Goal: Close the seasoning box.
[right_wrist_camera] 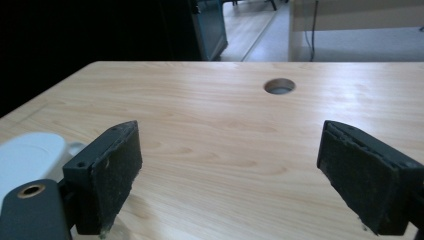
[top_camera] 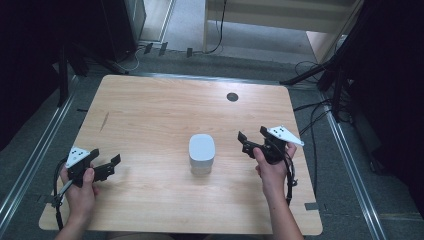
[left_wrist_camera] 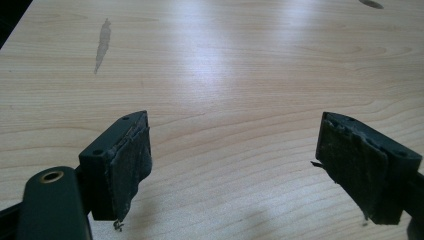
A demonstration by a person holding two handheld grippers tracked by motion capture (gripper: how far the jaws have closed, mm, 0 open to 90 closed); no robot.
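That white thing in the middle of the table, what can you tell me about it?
The white object is a squat block with rounded corners and a flat, pale grey-white top; smooth and matte, perhaps plastic. It stands upright near the middle of the wooden table, casting a small shadow. Nothing touches it: both hand-held grippers are apart from it, one on each side. Its edge also shows in the right gripper view.

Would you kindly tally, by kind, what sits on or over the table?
White container: 1
Tongs: 2, left tongs and right tongs, both open and empty
Cable hole in the table: 1
Total: 4
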